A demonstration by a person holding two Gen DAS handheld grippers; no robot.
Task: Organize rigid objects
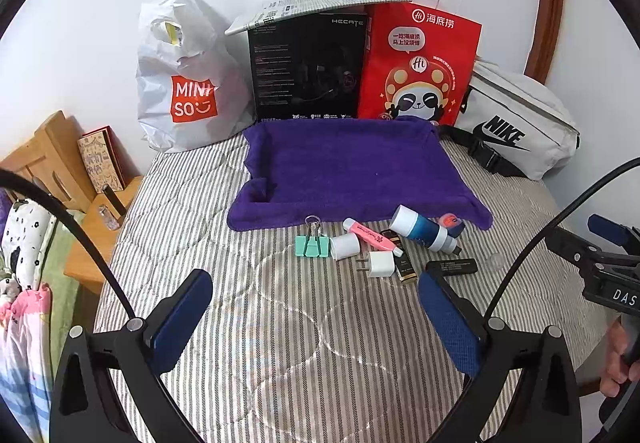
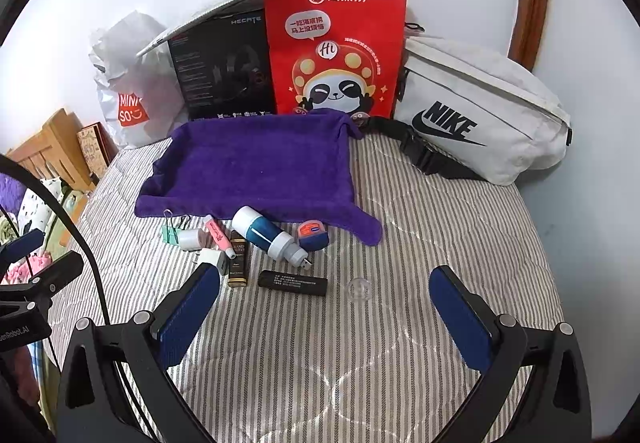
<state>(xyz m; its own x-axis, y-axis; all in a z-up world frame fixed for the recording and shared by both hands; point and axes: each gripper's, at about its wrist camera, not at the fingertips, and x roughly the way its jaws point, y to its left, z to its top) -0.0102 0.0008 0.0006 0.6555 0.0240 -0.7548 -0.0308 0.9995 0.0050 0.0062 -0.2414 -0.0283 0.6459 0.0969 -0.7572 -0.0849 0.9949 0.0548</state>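
Both claws are hovering released and empty over a bed covered in a grey-and-white striped quilted sheet [image 2: 420, 227]. The left gripper [image 1: 316, 319] is holding its blue textured pads wide apart, and the right gripper [image 2: 326, 311] is doing the same.

Ahead of both claws a cluster of small hard items is lying on the sheet, just in front of a fuzzy purple towel [image 2: 256, 167] that is spread flat with rumpled edges. From the left claw's view, a mint-green metal binder clip [image 1: 312, 245] is sitting straight ahead, touching a white plastic cylinder cap [image 1: 345, 246]. A pink highlighter pen [image 1: 370, 234] and a white square charger plug [image 1: 380, 264] are lying just right of that. A blue-and-white cylindrical bottle [image 2: 268, 233] is resting tilted against the towel's edge, beside a small round orange-lidded blue tin [image 2: 313, 235]. Nearest the right claw's left pad, a black-and-gold rectangular box [image 2: 237, 259] and a matte black bar-shaped device [image 2: 293, 283] are lying flat; a small clear round piece [image 2: 359, 289] is sitting between its pads, farther ahead.

Behind the towel, a white crinkled plastic shopping bag [image 1: 180, 79], a black cardboard box [image 1: 308, 67], a glossy red paper panda bag [image 1: 420, 63] and a white fabric waist bag [image 2: 480, 111] are standing against the wall.
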